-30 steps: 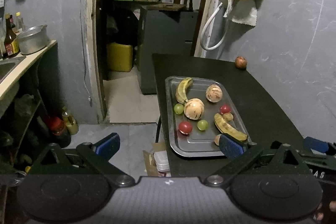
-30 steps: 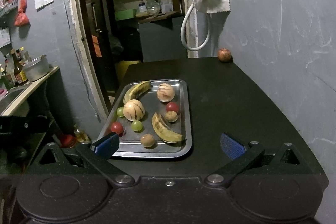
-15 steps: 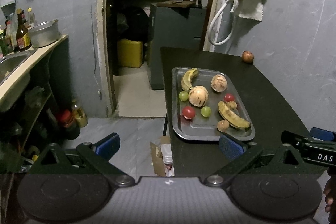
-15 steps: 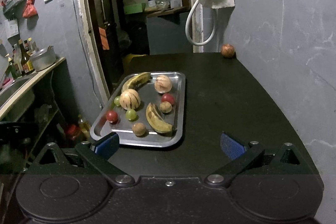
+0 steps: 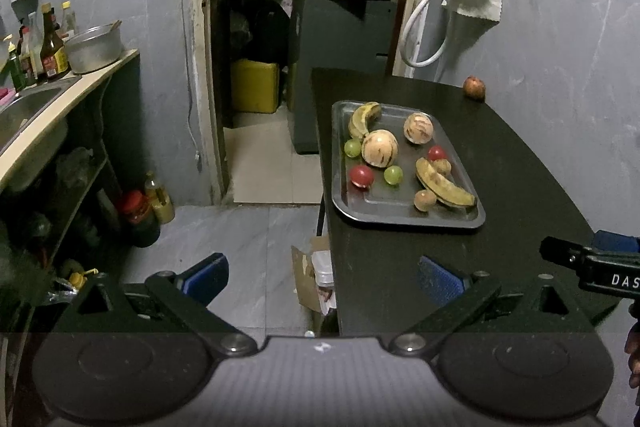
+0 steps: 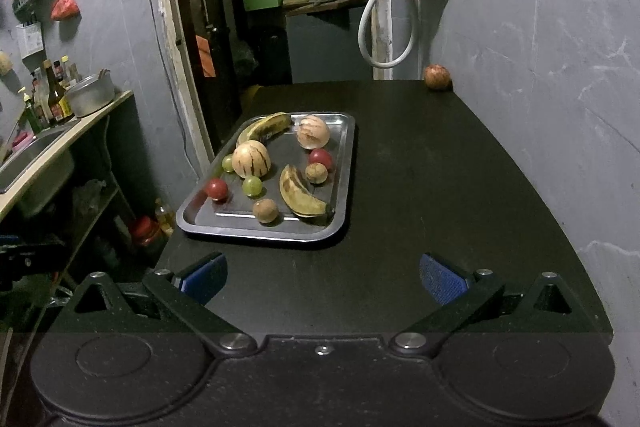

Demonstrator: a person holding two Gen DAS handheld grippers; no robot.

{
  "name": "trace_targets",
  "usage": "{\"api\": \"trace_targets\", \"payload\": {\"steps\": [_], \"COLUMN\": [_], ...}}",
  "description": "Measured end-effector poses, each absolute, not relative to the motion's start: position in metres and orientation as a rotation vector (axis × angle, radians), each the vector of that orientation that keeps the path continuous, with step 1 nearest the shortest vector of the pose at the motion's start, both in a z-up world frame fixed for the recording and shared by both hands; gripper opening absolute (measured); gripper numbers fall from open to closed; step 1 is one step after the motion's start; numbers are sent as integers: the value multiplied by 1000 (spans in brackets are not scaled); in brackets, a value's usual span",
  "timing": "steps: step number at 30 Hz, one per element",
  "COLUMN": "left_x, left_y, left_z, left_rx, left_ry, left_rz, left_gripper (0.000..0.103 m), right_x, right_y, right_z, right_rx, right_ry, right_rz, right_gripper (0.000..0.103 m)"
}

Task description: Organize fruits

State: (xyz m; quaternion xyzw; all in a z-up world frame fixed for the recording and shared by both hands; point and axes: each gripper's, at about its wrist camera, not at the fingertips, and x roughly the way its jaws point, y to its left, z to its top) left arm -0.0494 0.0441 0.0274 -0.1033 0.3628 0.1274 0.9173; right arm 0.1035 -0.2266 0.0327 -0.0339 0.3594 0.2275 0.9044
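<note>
Black tabletop (image 6: pixel 440 187) against grey wall | rectangular metal tray (image 6: pixel 347 163) of fruit, long axis running away from the cameras | lone reddish round fruit (image 6: pixel 437 77) at far wall | left gripper (image 5: pixel 324 275) wide open, empty | right gripper (image 6: pixel 324 275) wide open, empty

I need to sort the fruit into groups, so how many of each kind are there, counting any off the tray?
Yellow bananas: 2
Striped round melons: 2
Red tomatoes: 2
Green round fruits: 2
Brown round fruits: 2
Reddish round fruit by the wall: 1
Total: 11
</note>
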Motion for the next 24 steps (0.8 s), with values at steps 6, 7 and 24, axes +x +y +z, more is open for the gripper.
{"api": "trace_targets", "payload": {"steps": [6,7,24], "left_x": [-57,-58,-59], "left_y": [40,39,40], "left_z": [30,29,29], "left_rx": [-206,-205,-207], "left_ry": [742,741,741], "left_rz": [256,257,257], "left_gripper": [102,102,102], "right_x": [99,98,93], "right_y": [-228,-229,-230], "right_z": [34,33,35], "right_rx": [-73,-73,-75], "right_ry": [748,749,746], "right_rz": [469,469,466], "right_gripper": [102,102,102]}}
